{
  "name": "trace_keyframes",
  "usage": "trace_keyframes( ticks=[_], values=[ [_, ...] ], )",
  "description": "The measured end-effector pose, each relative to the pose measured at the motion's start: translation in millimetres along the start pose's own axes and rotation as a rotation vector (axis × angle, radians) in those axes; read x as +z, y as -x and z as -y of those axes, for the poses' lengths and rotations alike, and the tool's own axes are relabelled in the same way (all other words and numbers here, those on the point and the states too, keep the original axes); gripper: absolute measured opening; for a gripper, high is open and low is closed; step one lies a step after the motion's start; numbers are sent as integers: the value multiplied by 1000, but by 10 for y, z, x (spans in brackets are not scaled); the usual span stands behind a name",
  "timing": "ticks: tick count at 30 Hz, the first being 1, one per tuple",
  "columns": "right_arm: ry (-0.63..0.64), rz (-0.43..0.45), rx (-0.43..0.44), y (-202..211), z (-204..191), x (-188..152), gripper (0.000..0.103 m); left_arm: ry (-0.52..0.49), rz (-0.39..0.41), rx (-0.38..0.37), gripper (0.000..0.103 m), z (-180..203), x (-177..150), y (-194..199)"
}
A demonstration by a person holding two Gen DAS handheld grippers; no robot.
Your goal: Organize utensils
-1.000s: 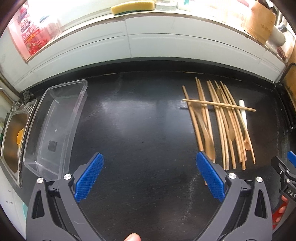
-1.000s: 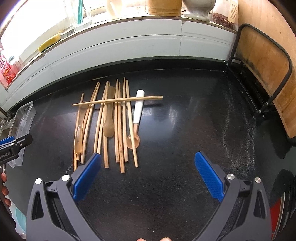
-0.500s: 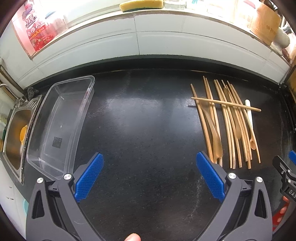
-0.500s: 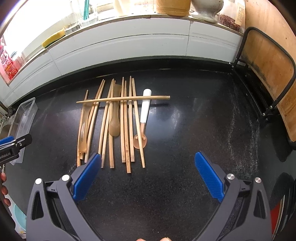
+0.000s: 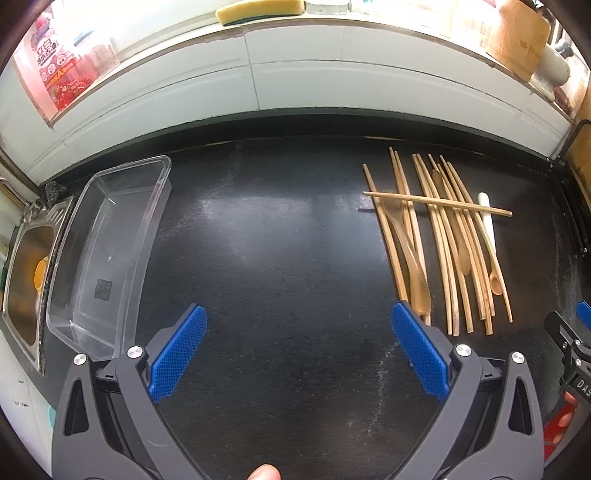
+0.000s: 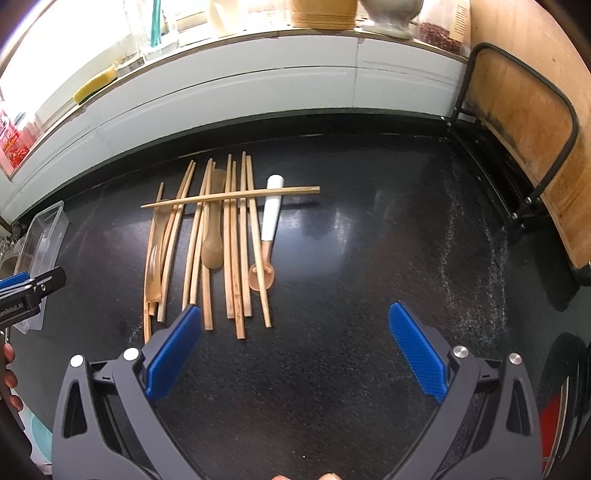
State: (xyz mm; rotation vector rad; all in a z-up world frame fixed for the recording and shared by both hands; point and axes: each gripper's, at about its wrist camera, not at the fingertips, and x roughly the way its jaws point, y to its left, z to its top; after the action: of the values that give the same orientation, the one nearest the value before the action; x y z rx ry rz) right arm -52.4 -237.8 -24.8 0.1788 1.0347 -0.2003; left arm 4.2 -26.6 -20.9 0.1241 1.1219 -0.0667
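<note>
"enRobot.AI" on the left tongs; "DAS" on the right tongs.

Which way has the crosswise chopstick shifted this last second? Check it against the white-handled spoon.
No, it has not shifted. The crosswise chopstick still crosses the white-handled spoon near the top of its handle; only the view swayed sideways and back.

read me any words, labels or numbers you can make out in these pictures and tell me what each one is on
"enRobot.AI", cut off at the frame edge: on the left gripper body, right wrist view.
"DAS", cut off: on the right gripper body, left wrist view.
Red package on the sill: large Chinese characters and round icons, too blurred to read.
Dark square sticker on the clear container floor: no legible print.
Jar label on the sill: too small.
</note>
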Motion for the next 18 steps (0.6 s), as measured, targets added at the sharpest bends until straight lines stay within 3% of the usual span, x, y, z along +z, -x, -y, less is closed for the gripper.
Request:
trace_keyframes(
  ticks=[18],
  values=[
    [-10, -26, -12, -25, 60, -64, 98, -15, -28, -2, 98, 73, -31, -66]
  ],
)
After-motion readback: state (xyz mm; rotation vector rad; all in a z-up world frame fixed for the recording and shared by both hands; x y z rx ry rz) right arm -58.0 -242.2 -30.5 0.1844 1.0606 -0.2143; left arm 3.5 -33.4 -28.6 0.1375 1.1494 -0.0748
